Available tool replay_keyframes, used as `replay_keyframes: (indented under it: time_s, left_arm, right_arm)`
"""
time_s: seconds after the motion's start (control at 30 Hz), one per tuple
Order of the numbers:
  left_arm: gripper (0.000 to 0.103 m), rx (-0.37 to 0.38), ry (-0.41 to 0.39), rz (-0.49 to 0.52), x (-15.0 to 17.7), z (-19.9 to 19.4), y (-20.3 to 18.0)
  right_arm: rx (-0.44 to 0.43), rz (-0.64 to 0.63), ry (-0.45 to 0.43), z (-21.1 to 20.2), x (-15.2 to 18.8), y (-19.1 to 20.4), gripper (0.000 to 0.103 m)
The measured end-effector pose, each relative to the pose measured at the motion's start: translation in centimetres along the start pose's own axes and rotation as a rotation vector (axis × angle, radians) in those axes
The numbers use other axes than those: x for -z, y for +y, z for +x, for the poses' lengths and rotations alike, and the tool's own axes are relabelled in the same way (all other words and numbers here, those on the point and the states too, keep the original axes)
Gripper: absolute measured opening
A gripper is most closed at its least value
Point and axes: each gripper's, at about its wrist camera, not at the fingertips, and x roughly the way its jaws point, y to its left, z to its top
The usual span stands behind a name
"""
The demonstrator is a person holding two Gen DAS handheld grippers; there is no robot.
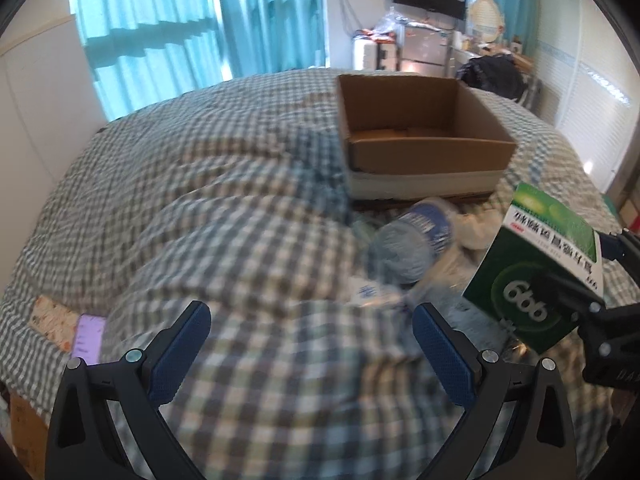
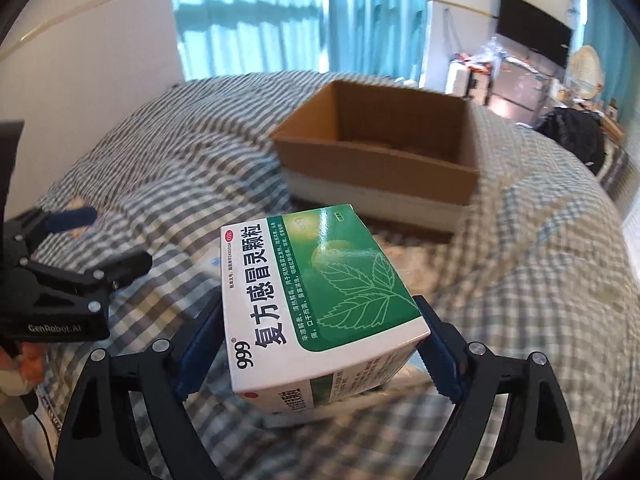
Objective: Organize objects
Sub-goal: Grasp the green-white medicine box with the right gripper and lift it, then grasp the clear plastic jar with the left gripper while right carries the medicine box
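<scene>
My right gripper is shut on a green and white medicine box and holds it above the checked bedspread. The box also shows at the right of the left wrist view, held by the right gripper. An open, empty-looking cardboard box sits further back on the bed; it also shows in the right wrist view. My left gripper is open and empty above the bedspread; it also shows in the right wrist view. A plastic bottle with a blue label lies in front of the cardboard box.
The checked bedspread is rumpled into folds. White crumpled items lie beside the bottle. A purple card lies at the bed's left edge. Teal curtains, a wall screen and cluttered furniture stand behind the bed.
</scene>
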Motion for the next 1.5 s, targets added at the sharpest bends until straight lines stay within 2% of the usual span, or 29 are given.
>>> replay_keyframes:
  time_s: [0.2,0.43,0.6,0.77,0.83,0.87,1.1,1.37,1.5]
  left_arm:
    - [0.103,0.082,-0.025,0.058,-2.2,1.5,-3.2]
    - [0.103,0.139,0.012,0.110,-4.3,5.8,-6.1]
    - [0.096,0.162,0.094,0.105,-5.0,9.9,-7.0]
    - [0.096,0.189,0.175,0.131,-5.3,13.3,-7.9]
    - [0.090,0.210,0.186,0.142,-5.4,14.0,-8.3]
    - [0.082,0.229,0.196,0.148,-5.3,14.2,-8.6]
    - [0.073,0.219,0.160,0.195,-4.6,12.4,-9.5]
    - [0.067,0.184,0.084,0.192,-3.4,8.0,-8.7]
    - [0.066,0.193,0.025,0.177,-3.7,5.3,-7.4]
  right_arm:
    - [0.080,0.059,-0.048,-2.8,-0.2,-4.0,0.087]
    - [0.122,0.106,-0.087,-4.1,-0.3,-7.1,0.087]
    - [0.119,0.107,-0.081,-3.3,-0.4,-8.0,0.086]
    - [0.095,0.126,-0.082,-2.2,-0.8,-9.1,0.086]
    - [0.084,0.136,-0.076,-1.8,-0.8,-9.2,0.086]
    - [0.079,0.140,-0.075,-1.7,-0.8,-9.3,0.086]
    - [0.071,0.156,-0.070,-1.6,0.0,-9.4,0.086]
    - [0.102,0.144,-0.084,-3.7,0.1,-8.6,0.086]
    - [0.105,0.132,-0.094,-5.0,0.0,-7.9,0.086]
